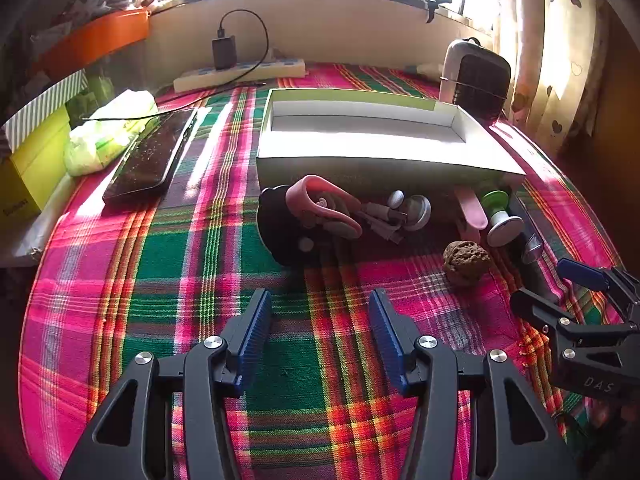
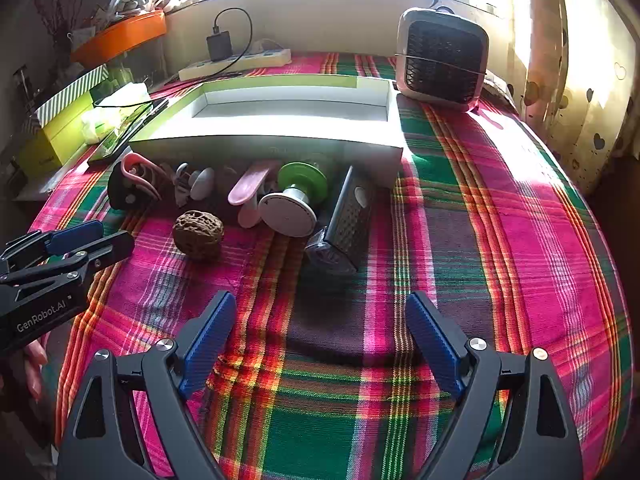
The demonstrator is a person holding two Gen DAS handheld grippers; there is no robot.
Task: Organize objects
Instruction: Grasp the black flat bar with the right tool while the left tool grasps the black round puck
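An open white box [image 1: 376, 148] [image 2: 272, 128] lies on the plaid cloth. Along its near wall sit a black round object with a pink clip [image 1: 320, 204] [image 2: 136, 176], white cable pieces [image 1: 400, 212] [image 2: 196, 184], a pink spoon-like piece [image 1: 472, 212] [image 2: 252, 188], a green-and-white spool [image 1: 500, 216] [image 2: 292, 200], a brown walnut-like ball [image 1: 466, 262] [image 2: 198, 234] and a dark metal grater [image 2: 344, 220]. My left gripper [image 1: 320, 300] stands open over bare cloth, short of the objects. My right gripper [image 2: 320, 304] is open too, with nothing between its fingers, near the grater.
A phone [image 1: 152, 156] and a green tissue pack [image 1: 108, 132] lie left of the box. A power strip [image 1: 240, 72] with a charger sits at the back. A small fan heater [image 2: 440, 60] stands back right. Yellow-green boxes [image 1: 36, 152] line the left edge.
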